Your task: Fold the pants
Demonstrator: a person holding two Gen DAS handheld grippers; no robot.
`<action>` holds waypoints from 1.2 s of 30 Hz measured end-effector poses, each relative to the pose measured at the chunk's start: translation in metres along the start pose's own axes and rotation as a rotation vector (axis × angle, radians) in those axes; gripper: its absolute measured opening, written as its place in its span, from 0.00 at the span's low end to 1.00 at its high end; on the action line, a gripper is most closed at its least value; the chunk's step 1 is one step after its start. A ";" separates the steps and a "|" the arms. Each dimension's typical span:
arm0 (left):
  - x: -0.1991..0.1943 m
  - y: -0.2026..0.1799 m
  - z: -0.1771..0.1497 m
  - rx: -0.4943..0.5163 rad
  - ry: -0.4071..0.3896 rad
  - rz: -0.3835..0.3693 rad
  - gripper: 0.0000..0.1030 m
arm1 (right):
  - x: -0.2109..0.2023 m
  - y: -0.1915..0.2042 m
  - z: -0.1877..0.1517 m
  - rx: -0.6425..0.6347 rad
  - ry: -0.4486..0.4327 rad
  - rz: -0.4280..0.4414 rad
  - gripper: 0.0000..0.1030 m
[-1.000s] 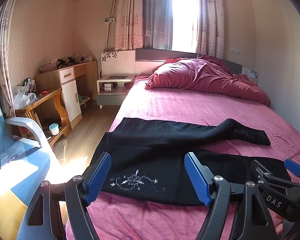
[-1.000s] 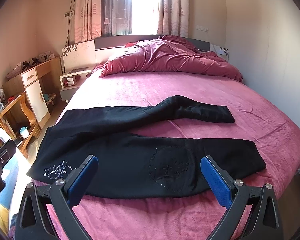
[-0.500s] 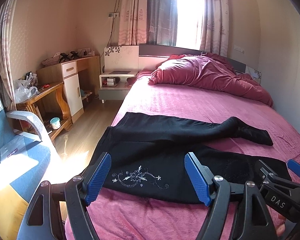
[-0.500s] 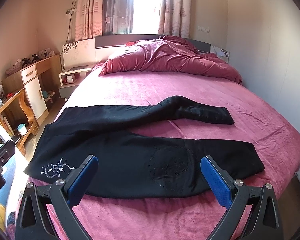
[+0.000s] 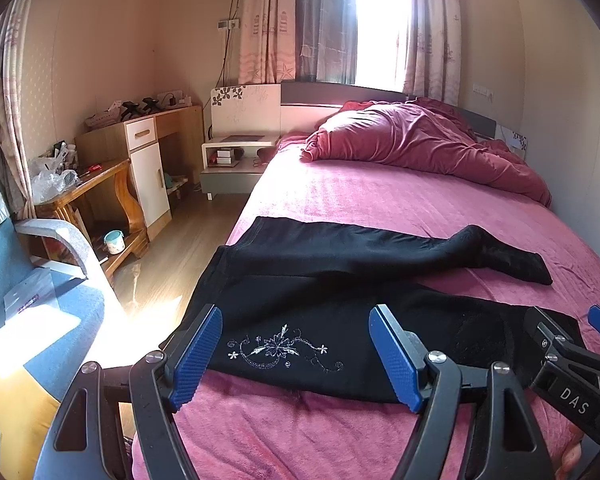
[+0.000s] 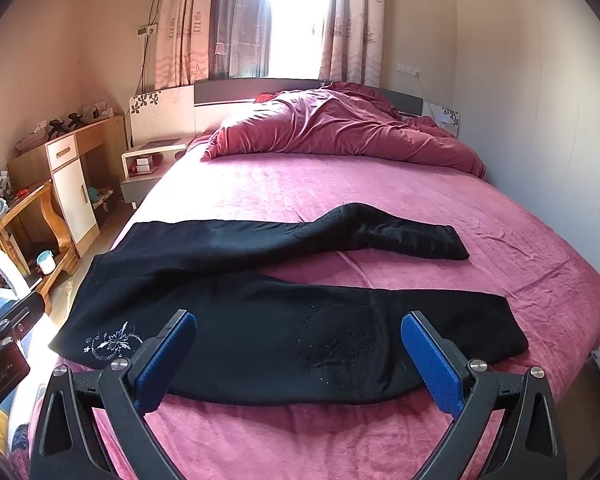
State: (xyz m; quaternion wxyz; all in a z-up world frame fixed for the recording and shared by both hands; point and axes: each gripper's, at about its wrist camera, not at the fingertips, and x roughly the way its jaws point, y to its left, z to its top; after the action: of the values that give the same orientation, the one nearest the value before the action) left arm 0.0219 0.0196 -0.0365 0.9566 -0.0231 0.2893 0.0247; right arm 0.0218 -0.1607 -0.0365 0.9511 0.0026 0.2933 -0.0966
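Note:
Black pants (image 5: 324,280) (image 6: 260,320) lie spread flat across the pink bed, waist at the left edge, with white floral embroidery (image 5: 284,350) near the waist. Both legs run to the right; the far leg bends and ends short. My left gripper (image 5: 296,354) hovers open above the waist near the front edge, nothing between its blue pads. My right gripper (image 6: 298,362) is open too, above the near leg around its knee. The right gripper's tip (image 5: 572,364) shows at the right edge of the left wrist view.
A crumpled red duvet (image 6: 340,128) lies at the head of the bed (image 6: 380,200). Left of the bed are a wooden floor (image 5: 172,256), a white nightstand (image 5: 236,160), a wooden desk (image 5: 100,188) and a blue chair (image 5: 40,300). A wall borders the bed's right side.
Both grippers have tilted and drawn slightly back and up, so the pants sit a little lower in view. Both stay open; the pants have not moved.

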 end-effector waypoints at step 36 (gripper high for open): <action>0.154 0.136 -0.049 -0.443 0.417 -0.121 0.95 | 0.121 -0.163 -0.098 0.468 0.466 0.194 0.99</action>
State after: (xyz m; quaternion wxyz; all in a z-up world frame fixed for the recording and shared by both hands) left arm 0.1145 0.1578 -0.1670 0.8481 -0.2528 0.4649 0.0251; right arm 0.0347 -0.3366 -0.1769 0.8369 0.2707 0.4710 -0.0670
